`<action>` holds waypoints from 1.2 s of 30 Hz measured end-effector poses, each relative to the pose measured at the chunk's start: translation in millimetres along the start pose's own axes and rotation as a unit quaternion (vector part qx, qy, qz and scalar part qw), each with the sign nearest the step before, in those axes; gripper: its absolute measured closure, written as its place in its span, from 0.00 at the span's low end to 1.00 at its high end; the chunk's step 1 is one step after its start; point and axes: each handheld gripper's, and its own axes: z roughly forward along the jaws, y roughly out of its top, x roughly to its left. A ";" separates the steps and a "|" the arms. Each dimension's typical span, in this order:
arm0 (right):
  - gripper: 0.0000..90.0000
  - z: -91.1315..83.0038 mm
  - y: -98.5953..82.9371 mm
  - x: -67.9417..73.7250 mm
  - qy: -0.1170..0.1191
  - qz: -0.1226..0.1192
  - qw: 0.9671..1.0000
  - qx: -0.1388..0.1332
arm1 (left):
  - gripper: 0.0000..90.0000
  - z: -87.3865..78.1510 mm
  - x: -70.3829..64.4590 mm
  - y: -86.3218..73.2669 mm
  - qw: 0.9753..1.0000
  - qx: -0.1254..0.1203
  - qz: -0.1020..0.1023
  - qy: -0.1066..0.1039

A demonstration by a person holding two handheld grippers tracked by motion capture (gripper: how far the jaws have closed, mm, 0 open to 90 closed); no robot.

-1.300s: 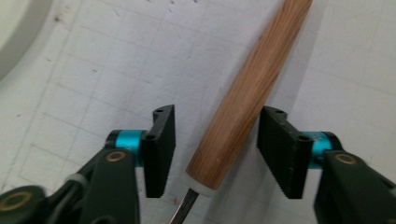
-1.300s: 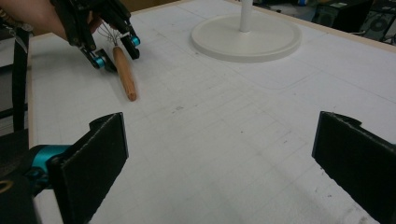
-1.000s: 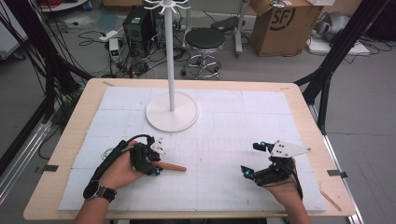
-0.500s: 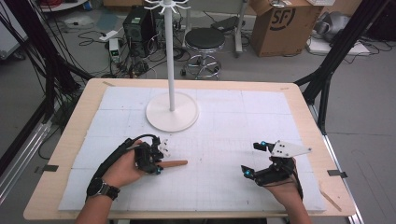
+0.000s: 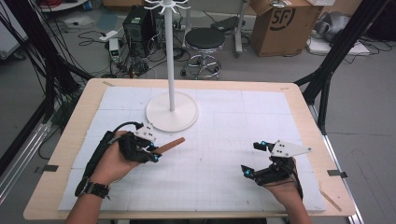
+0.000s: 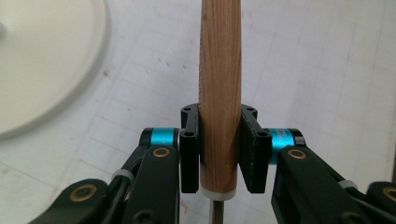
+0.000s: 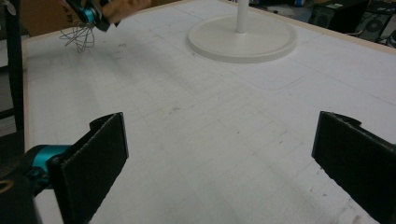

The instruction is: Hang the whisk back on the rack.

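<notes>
A whisk with a wooden handle (image 5: 170, 145) is held in my left gripper (image 5: 152, 152), which is shut on the handle. In the left gripper view the two black pads clamp the handle (image 6: 220, 70) near its white-ringed end. The handle points right and away from me, lifted off the white mat. In the right gripper view the whisk's wire loops (image 7: 79, 38) hang below the left gripper (image 7: 91, 14) at the far left. My right gripper (image 5: 250, 158) rests near the front right of the mat, open, with nothing between its pads (image 7: 100, 154).
A white stand with a round base (image 5: 172, 114) and a tall pole (image 5: 169, 56) rises at the back middle of the mat, hooks (image 5: 166, 5) at its top. The wooden table edge (image 5: 70, 140) frames the mat. A stool and boxes stand on the floor beyond.
My left gripper has risen and moved slightly right and toward the stand, carrying the whisk handle with it. The right gripper has stayed in place.
</notes>
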 end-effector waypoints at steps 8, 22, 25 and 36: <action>0.03 1.0 0.3 0.1 0.000 -0.002 1.000 0.001 | 0.81 -30.8 6.8 18.7 0.995 -0.100 -0.016 -0.021; 0.03 0.2 0.4 -0.5 0.000 -0.002 1.000 -0.001 | 0.81 -65.3 34.0 61.3 0.982 -0.180 -0.024 -0.056; 0.03 0.5 0.3 -0.6 0.000 -0.003 1.000 0.000 | 0.81 -73.1 40.7 68.4 0.980 -0.192 -0.027 -0.050; 0.03 0.9 0.1 -1.6 -0.001 -0.003 1.000 -0.001 | 0.81 -98.9 57.9 102.8 0.973 -0.227 -0.017 -0.044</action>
